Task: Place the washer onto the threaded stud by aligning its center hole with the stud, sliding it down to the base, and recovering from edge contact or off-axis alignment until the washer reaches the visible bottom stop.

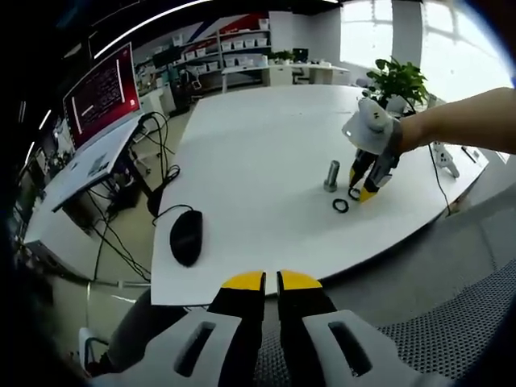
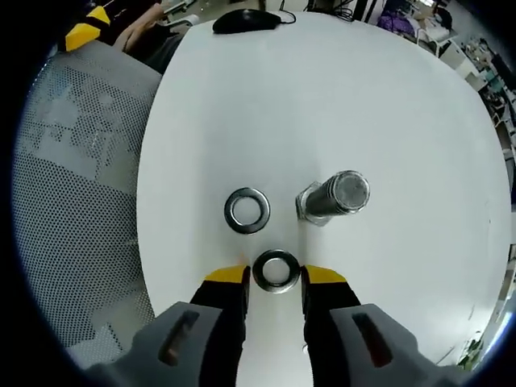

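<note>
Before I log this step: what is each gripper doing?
Left gripper: shut, holding nothing.
Right gripper: open, jaws either side of a washer on the table, not yet clamped.

A white table (image 2: 387, 97) with a rounded edge was used as the supporting surface. A threaded stud (image 2: 333, 198) was stood upright on it. Two washers were laid flat just beside the stud: one washer (image 2: 247, 210) to its side, a second washer (image 2: 276, 271) nearer the table edge. A black mouse (image 1: 186, 236) was placed well apart, near another edge
</note>
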A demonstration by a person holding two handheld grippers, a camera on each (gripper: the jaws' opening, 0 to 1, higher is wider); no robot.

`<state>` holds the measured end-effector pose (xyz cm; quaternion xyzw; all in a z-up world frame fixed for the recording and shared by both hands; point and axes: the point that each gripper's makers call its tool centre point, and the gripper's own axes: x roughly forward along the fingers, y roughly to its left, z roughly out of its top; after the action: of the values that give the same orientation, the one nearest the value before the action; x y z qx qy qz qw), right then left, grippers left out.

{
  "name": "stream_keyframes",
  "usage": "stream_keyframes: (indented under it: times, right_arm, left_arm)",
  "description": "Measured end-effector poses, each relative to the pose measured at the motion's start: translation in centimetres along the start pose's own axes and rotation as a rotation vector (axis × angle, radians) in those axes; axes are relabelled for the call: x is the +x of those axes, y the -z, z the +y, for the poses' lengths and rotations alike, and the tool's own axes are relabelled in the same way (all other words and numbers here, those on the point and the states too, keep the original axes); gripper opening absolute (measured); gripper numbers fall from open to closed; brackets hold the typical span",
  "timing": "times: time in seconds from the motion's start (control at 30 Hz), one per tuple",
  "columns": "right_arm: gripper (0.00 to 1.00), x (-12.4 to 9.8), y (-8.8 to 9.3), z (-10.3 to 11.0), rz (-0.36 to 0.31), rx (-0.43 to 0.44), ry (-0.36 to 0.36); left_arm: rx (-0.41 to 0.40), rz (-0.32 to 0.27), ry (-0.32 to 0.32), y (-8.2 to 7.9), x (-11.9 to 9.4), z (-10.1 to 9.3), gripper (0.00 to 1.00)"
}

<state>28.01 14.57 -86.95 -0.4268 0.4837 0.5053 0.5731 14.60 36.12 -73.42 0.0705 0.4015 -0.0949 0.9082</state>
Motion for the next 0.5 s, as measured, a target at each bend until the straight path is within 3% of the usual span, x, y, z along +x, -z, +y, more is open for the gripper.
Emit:
stream_keyframes:
  times: [0.5]
  right_arm:
    - [0.25, 0.08, 0.03, -0.16, -0.023, 0.011, 0.008]
  left_arm:
    - [-0.006, 0.002, -0.011, -0.02, 0.02, 0.12, 0.03]
